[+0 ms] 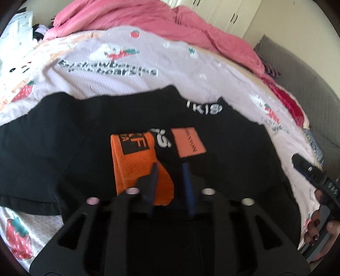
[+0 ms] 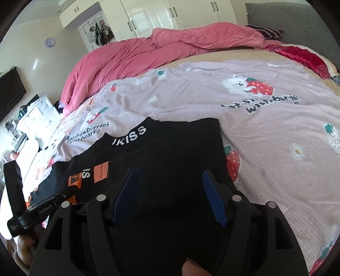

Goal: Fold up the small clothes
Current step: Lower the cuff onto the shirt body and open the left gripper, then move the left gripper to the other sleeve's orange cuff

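A black garment [image 1: 63, 138] with white "KISS" lettering and orange patches lies on the strawberry-print bed sheet [image 1: 127, 85]. It also shows in the right wrist view [image 2: 170, 144], partly folded. My left gripper [image 1: 170, 167] hovers over the orange patch [image 1: 136, 161], its blue fingers a small gap apart, holding nothing. My right gripper [image 2: 170, 180] is open wide over the black garment's right part, empty. The right gripper shows at the right edge of the left wrist view [image 1: 310, 172]; the left one shows at the left edge of the right wrist view [image 2: 31, 210].
A crumpled pink duvet [image 2: 138, 53] lies across the far side of the bed. A red cloth [image 2: 306, 57] and a grey headboard [image 2: 297, 19] are at the far right. White wardrobes [image 2: 170, 12] stand behind. Cluttered white furniture [image 2: 36, 114] stands left of the bed.
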Tool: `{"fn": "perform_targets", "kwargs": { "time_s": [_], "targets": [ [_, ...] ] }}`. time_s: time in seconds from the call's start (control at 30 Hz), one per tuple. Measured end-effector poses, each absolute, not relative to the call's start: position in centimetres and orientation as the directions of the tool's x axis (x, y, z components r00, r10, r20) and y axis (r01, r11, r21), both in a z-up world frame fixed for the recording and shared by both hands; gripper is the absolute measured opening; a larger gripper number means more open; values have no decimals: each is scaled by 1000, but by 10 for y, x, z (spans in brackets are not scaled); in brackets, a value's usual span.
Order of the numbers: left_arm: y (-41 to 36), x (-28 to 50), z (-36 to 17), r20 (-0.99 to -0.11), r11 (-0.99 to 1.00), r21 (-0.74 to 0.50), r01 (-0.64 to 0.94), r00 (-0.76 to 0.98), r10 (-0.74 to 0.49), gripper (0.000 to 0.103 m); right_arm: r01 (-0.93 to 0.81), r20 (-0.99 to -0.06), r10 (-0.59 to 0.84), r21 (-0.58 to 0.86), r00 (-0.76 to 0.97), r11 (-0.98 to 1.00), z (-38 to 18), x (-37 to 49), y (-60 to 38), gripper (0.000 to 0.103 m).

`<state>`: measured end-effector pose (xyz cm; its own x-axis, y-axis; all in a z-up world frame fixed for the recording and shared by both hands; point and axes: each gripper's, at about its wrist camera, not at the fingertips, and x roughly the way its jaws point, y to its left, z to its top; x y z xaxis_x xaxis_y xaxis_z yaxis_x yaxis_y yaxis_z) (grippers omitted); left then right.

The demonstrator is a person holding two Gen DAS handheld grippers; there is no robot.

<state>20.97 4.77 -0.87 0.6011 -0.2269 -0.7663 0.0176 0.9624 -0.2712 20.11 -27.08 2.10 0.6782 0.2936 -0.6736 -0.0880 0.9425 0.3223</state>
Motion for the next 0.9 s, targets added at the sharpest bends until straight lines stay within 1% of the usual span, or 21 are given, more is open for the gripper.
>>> {"fn": "perform_targets", "kwargs": {
  "time_s": [0.07,0.23,0.27,0.3,0.37,0.4,0.47,0.57,0.6,0.63,0.7,0.8,0.83,0.9],
  "targets": [
    [46,210,-12,-779,972,-234,15,595,-197,25,-105,-686,299,310,663,945,19,205,-265,66],
    [45,213,-19,-800,975,-220,7,572,-185,27,-101,-747,286,284,600,953,4,219,-255,68],
    [46,213,-19,-800,975,-222,5,570,-185,27,-88,-765,268,269,586,959,-1,220,-254,71],
    [46,213,-19,-800,975,-223,5,570,-186,28,-72,-784,241,245,572,967,-6,222,-255,77],
    [47,212,-19,-799,974,-224,6,572,-188,29,-24,-818,182,202,546,979,-19,225,-260,79],
    [47,212,-19,-798,974,-226,7,572,-189,30,-17,-824,196,222,532,975,-24,225,-264,79],
    [47,211,-18,-796,973,-231,6,574,-193,31,-7,-815,229,266,532,964,-29,222,-270,79],
    [48,208,-16,-791,974,-229,2,583,-187,32,-9,-803,232,272,549,962,-25,218,-270,79],
    [49,207,-14,-788,974,-228,0,587,-184,34,-5,-798,239,284,553,959,-24,216,-271,79],
    [50,204,-12,-784,974,-227,-4,594,-181,37,-3,-796,243,290,555,957,-23,216,-273,79],
    [53,199,-10,-778,974,-227,-12,604,-175,39,2,-788,247,301,564,954,-20,213,-274,79],
    [60,189,-6,-765,973,-229,-24,622,-164,43,-14,-770,267,318,580,948,-13,209,-271,83],
    [62,186,-4,-761,973,-231,-26,627,-164,45,-19,-766,274,324,582,946,-12,208,-271,83],
    [66,180,-1,-752,971,-235,-32,640,-161,46,-36,-757,291,334,585,942,-9,206,-268,84]
  ]
}}
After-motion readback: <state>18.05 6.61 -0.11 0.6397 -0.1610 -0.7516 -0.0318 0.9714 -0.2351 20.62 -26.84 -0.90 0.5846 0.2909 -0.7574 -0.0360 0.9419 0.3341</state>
